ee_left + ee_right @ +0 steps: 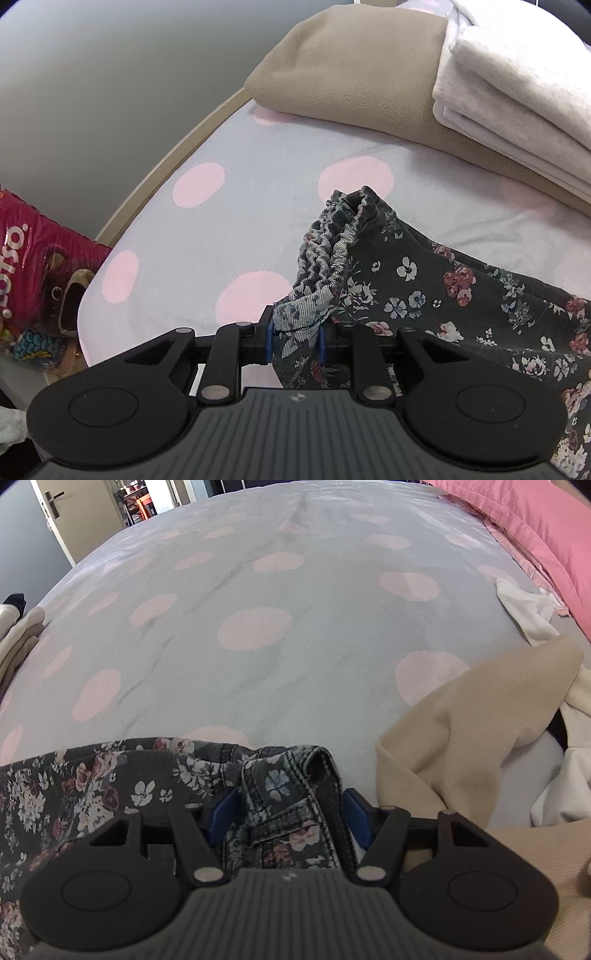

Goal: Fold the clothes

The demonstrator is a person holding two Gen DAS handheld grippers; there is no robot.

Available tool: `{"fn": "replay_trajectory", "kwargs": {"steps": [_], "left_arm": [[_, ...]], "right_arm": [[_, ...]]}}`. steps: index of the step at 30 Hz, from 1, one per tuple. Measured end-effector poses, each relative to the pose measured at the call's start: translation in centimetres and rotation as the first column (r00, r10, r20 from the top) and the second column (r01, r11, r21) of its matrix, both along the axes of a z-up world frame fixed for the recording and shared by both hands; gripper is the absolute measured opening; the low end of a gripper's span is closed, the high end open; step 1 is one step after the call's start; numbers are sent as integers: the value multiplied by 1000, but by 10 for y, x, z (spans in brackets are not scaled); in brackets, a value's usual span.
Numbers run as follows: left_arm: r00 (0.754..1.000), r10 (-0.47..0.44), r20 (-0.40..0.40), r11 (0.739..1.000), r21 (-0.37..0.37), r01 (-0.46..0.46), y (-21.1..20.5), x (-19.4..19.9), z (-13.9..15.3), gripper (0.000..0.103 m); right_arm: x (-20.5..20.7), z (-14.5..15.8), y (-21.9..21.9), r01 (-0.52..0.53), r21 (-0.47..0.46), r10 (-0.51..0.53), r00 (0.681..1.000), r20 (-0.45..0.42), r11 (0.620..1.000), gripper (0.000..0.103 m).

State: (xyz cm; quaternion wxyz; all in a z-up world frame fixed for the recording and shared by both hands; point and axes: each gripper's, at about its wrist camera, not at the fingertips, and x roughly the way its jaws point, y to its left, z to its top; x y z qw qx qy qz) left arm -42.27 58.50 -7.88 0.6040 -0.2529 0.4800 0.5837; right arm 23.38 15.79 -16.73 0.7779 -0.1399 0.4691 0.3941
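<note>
On the polka-dot bed, the dark floral garment lay stretched between both grippers, near the bed's close edge. Left gripper pinched the gathered elastic waistband tight, jaws nearly together on cloth. Right gripper had jaws spread wide, denim hem between the blue pads but not pressed. Judged step: laying the piece flat. Best done by keeping the left pinch firm, freeing the right corner low, smoothing wrinkles, clear of the beige cloth and folded stack
</note>
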Motion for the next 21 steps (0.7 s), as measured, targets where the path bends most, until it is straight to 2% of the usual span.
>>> {"fn": "replay_trajectory", "kwargs": {"steps": [3, 5, 8, 11, 14, 21], "left_arm": [[1000, 9, 1, 1000, 5, -9, 0, 1, 2, 19], [1000, 22, 16, 1000, 11, -22, -1, -1, 6, 19], [997, 43, 63, 998, 38, -45, -6, -8, 19, 19], [993, 40, 108, 996, 81, -49, -14, -13, 35, 19], [987, 21, 158, 991, 129, -42, -25, -20, 52, 19], [954, 17, 300, 978, 193, -79, -54, -63, 88, 19]], "right_arm": [[-9, 3, 0, -15, 20, 15, 1000, 2, 1000, 29], [-18, 10, 1, -17, 15, 16, 999, 41, 1000, 21], [-32, 30, -4, 2, 37, -7, 993, 117, 999, 19], [-51, 68, -15, 28, 82, -43, 981, 188, 996, 18], [-86, 113, -33, 33, 119, -67, 952, 297, 992, 17], [-158, 196, -117, 76, 218, -160, 904, 397, 973, 17]]}}
